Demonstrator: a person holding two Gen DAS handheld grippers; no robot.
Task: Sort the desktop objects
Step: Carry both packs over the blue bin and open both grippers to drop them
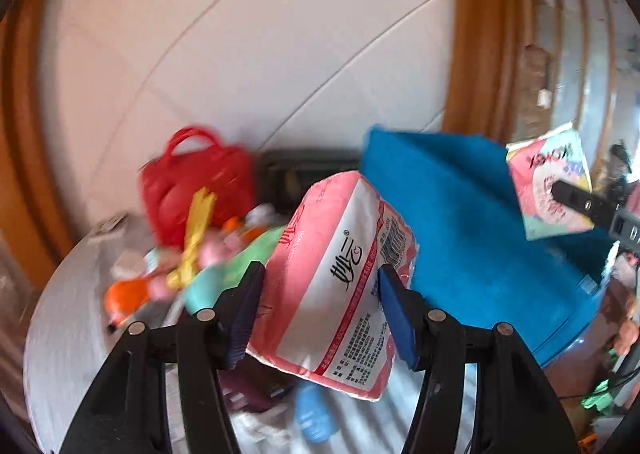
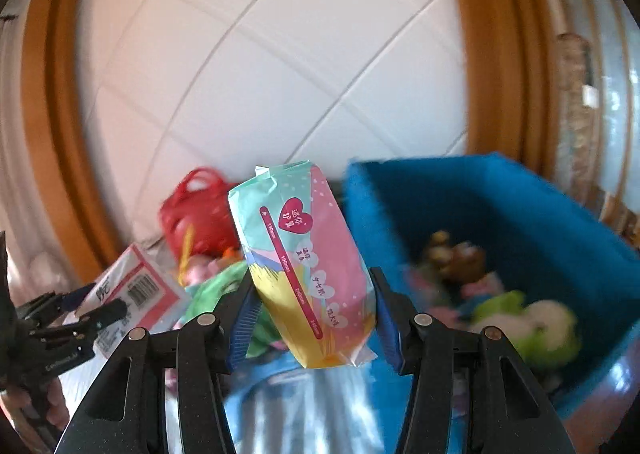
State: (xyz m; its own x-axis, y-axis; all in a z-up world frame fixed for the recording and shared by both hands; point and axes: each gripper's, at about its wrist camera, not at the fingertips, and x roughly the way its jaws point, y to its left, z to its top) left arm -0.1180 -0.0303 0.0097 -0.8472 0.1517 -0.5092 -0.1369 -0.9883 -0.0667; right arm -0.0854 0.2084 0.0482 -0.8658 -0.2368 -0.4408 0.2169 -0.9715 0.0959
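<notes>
Toy clutter (image 1: 192,250) left of blue bin (image 1: 472,221)

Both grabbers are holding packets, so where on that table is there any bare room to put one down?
Bare tabletop shows only along the near-left edge, left of the toy heap. The heap crowds the middle up to the red handbag. Inside the blue bin, the back looks free; plush toys fill its front.

pastel pack (image 2: 308,266): "190mm", "240mm" along red stripe; same pack (image 1: 548,181): "kotex", upside down.
</notes>
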